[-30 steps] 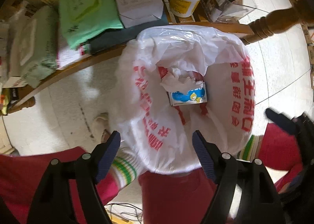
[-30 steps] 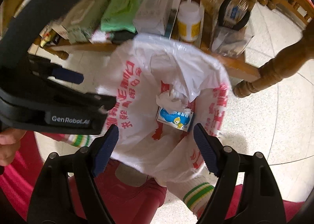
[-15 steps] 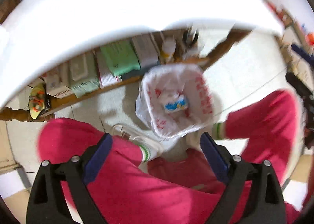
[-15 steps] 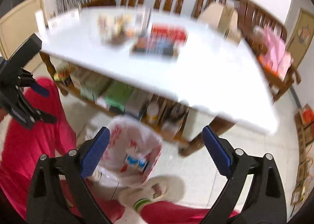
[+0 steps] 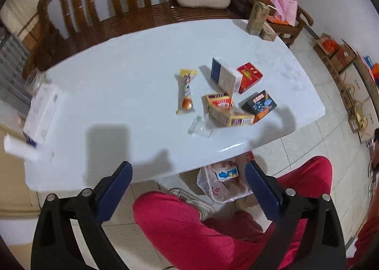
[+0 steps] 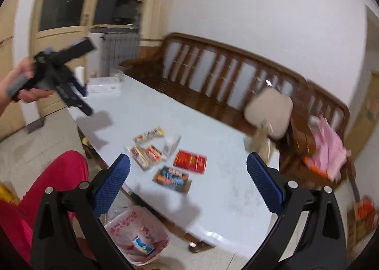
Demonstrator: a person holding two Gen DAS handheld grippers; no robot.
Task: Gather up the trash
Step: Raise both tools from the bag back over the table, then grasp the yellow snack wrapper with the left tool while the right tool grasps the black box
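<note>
**Both grippers wide over the counter, trash waiting**

Left wrist view: the left gripper (image 5: pixel 187 182) gaped wide and empty above the counter's (image 5: pixel 118 85) near edge. Boxes (image 5: pixel 227 109) and a snack wrapper (image 5: pixel 186 91) lay toward its right end; the trash bag (image 5: pixel 222 189) stood on the floor below that edge.

Right wrist view: the right gripper (image 6: pixel 188 181) was equally wide, holding nothing, above the boxes (image 6: pixel 173 179).
</note>
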